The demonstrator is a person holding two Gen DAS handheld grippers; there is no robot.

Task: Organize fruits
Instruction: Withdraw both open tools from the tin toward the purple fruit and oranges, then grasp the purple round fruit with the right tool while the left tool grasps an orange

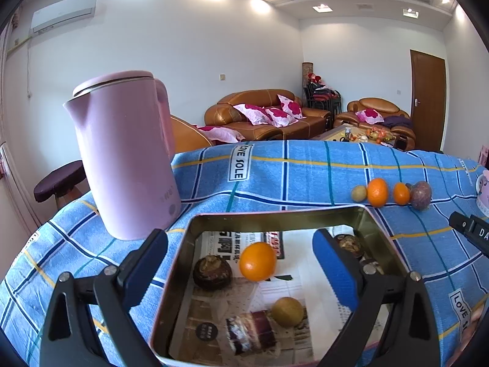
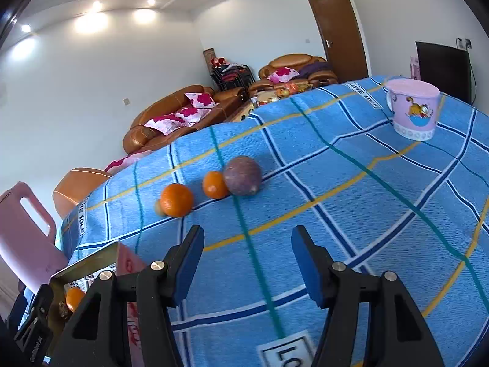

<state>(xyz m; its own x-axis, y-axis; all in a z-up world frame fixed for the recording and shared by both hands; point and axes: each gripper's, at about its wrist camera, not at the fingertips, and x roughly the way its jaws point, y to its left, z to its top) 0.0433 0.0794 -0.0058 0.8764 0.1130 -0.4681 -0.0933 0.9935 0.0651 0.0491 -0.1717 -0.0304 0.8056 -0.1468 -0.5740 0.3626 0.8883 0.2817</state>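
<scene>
My left gripper hangs open over a square metal tin lined with newspaper. On the paper lie an orange, a dark brown fruit, a yellow-brown fruit and another brown one partly behind the right finger. The orange lies between the pads and touches neither. Beyond the tin, a row sits on the blue checked cloth: small yellowish fruit, orange, smaller orange, purple round fruit. My right gripper stands open short of that row, nothing between its fingers.
A tall pink kettle stands just left of the tin. A pink cartoon mug sits at the far right of the table. The table's far edge drops off toward brown sofas. Bare cloth lies between the row and the mug.
</scene>
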